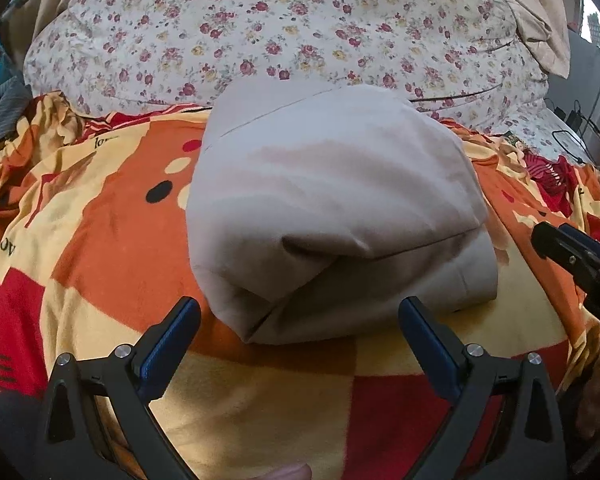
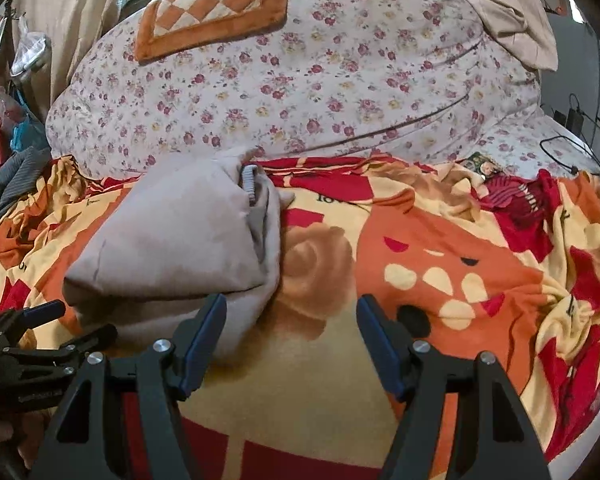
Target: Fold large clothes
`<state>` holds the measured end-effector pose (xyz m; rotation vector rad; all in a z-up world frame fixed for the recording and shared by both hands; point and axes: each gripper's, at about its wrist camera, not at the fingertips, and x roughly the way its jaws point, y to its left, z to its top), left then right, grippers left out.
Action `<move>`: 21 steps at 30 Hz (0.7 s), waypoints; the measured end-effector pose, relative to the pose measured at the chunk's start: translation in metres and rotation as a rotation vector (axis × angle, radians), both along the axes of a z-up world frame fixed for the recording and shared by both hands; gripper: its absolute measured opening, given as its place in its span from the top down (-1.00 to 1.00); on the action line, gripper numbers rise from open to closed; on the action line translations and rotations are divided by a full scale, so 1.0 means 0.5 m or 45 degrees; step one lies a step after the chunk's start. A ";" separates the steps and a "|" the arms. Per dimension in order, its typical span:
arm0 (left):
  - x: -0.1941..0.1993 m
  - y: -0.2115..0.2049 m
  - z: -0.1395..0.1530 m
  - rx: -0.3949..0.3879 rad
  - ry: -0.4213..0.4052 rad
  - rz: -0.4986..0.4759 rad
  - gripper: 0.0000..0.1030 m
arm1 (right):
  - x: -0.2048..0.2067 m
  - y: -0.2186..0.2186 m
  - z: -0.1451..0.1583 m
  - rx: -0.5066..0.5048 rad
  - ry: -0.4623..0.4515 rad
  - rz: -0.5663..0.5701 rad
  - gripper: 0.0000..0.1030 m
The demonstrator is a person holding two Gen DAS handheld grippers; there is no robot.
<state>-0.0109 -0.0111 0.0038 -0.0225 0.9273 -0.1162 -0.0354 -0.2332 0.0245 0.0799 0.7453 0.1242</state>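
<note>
A soft, bulky, light-looking grey garment is seen folded on the bed; both claws are held wide, empty; thick folded edges are judged best gripped.

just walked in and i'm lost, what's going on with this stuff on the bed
A person is folding clothes with a two-finger gripper in each hand. A beige garment lies folded into a thick bundle on an orange, red and yellow blanket, in front of a floral duvet. The left gripper and the right gripper are both open and hold nothing, just short of the bundle's near edge.
</note>
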 end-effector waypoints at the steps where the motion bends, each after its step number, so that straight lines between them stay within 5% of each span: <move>1: 0.000 -0.001 -0.001 0.001 0.004 -0.002 -0.90 | 0.000 0.003 0.000 -0.002 -0.001 0.006 -0.38; 21: -0.002 -0.006 0.000 0.009 0.002 -0.009 -0.90 | -0.006 0.012 0.007 -0.004 -0.035 0.048 -0.38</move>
